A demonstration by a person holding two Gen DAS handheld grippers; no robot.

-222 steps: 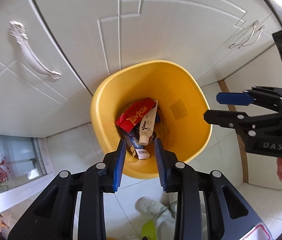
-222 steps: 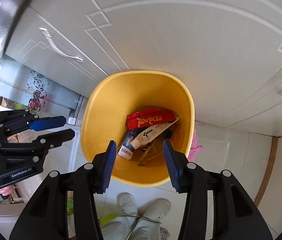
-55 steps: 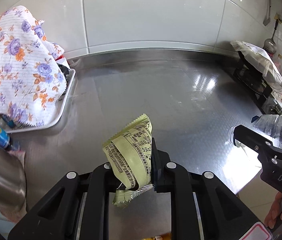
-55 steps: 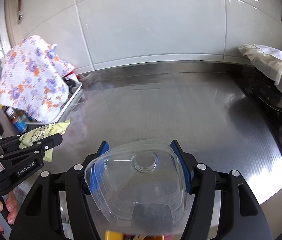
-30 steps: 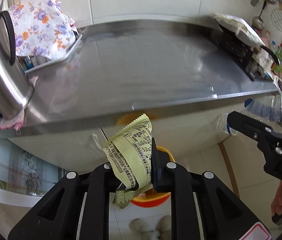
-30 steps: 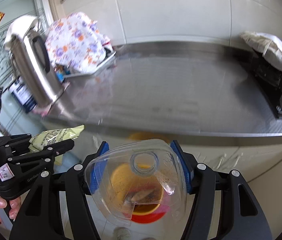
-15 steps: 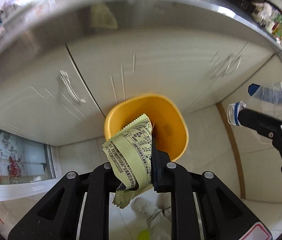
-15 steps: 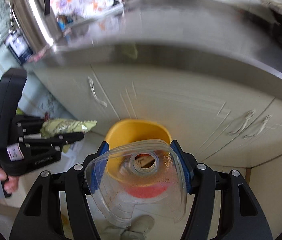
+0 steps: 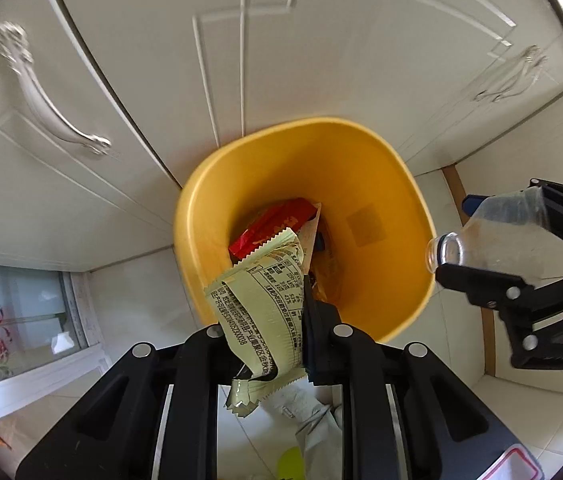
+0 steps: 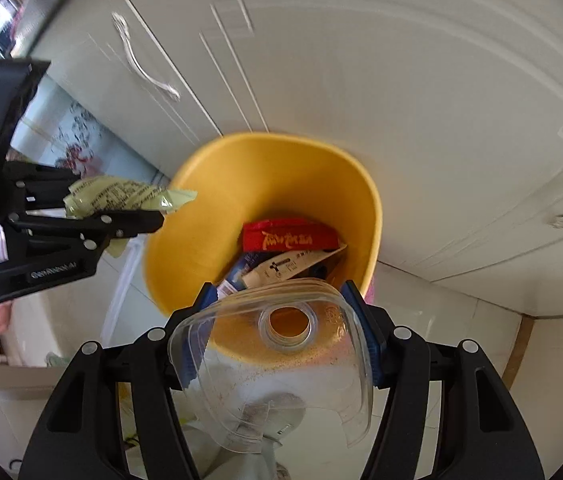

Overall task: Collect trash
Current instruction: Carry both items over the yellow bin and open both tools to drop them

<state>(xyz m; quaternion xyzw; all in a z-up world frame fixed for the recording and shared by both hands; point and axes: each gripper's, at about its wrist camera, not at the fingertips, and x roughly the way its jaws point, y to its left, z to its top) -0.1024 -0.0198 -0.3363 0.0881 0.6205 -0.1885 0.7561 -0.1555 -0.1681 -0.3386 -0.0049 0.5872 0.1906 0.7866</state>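
In my left gripper [image 9: 277, 316] I have a pale yellow-green snack wrapper [image 9: 263, 308], flattened, with zigzag-cut ends; the jaws are nearly together and pinch it across its middle. Its back is printed in black with a boxed table and lines of small Chinese characters, plus a long run of digits along one edge that I cannot read with certainty. From the right wrist view the same wrapper [image 10: 121, 196] sticks out level past the fingertips, just beside the rim of the yellow bin [image 10: 201, 200].

My right gripper [image 10: 281, 320] stands about half open, its blue pads pressed against both sides of a clear plastic bottle [image 10: 277, 356]. The bottle is squashed flat and uncapped, its round neck pointing down at the bin, with brownish specks clinging inside.

The yellow bin [image 9: 381, 184] sits on the pale tiled floor against cream cabinet doors [image 9: 321, 40], directly below both grippers. Inside lies a red packet [image 10: 289, 236] with yellow script I cannot make out, a white tube [image 10: 285, 266] with dark printing, and something blue beneath them. The left gripper's black body bears white lettering, blurred here.
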